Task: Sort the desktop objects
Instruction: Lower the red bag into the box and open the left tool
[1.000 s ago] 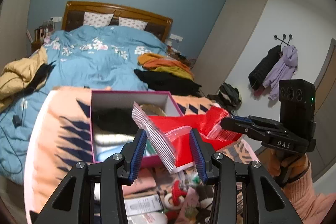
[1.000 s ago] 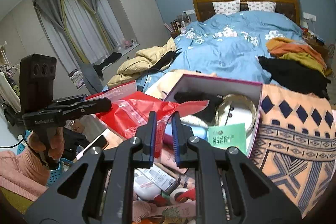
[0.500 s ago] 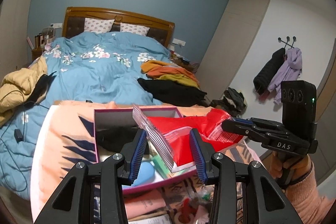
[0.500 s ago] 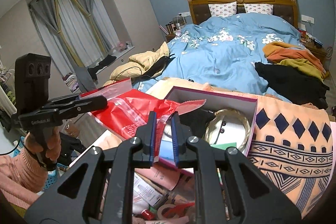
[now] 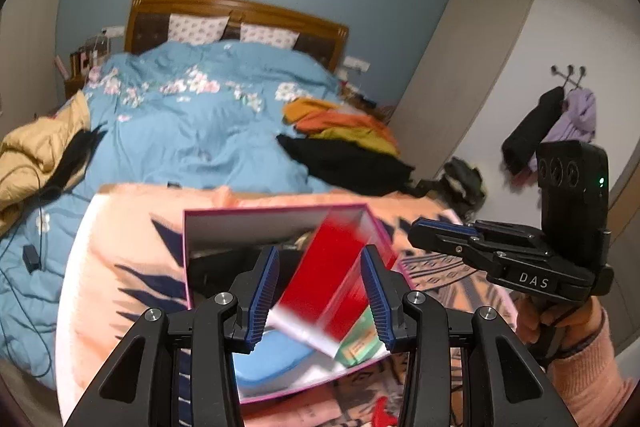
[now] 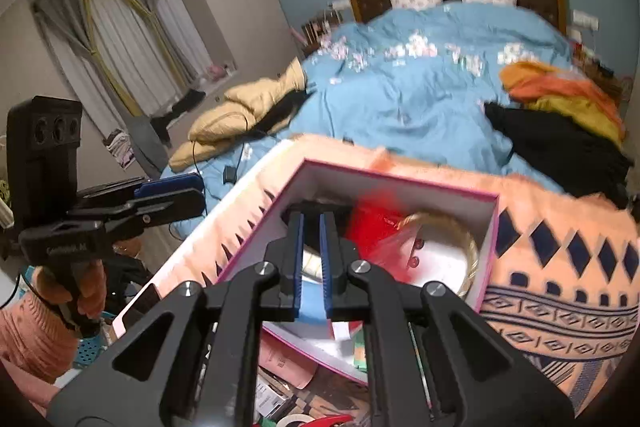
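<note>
Two grippers hang over the pink-rimmed open cardboard box (image 5: 280, 223) on the peach patterned blanket (image 5: 132, 227); my left gripper (image 5: 320, 291) has its blue-padded jaws spread wide, and the red-and-clear plastic zip bag (image 5: 328, 275) shows blurred between them, gripped by neither pad as far as I can tell; I judge it loose and dropping into the box. My right gripper (image 6: 311, 255) has its jaws nearly together with a narrow gap and nothing between them; from its view the red bag (image 6: 376, 227) lies in the box against a gold-rimmed round thing (image 6: 460, 247), beside a pale blue object (image 5: 272, 351) and a green booklet (image 5: 356, 343).

Risks as I see them: the bag is light and floppy, so it could drape over the near rim and slide out onto the clutter (image 6: 288, 395) below; the right jaws sit low inside the box, so pulling back carelessly could snag the bag or drag the box along the soft blanket.
</note>
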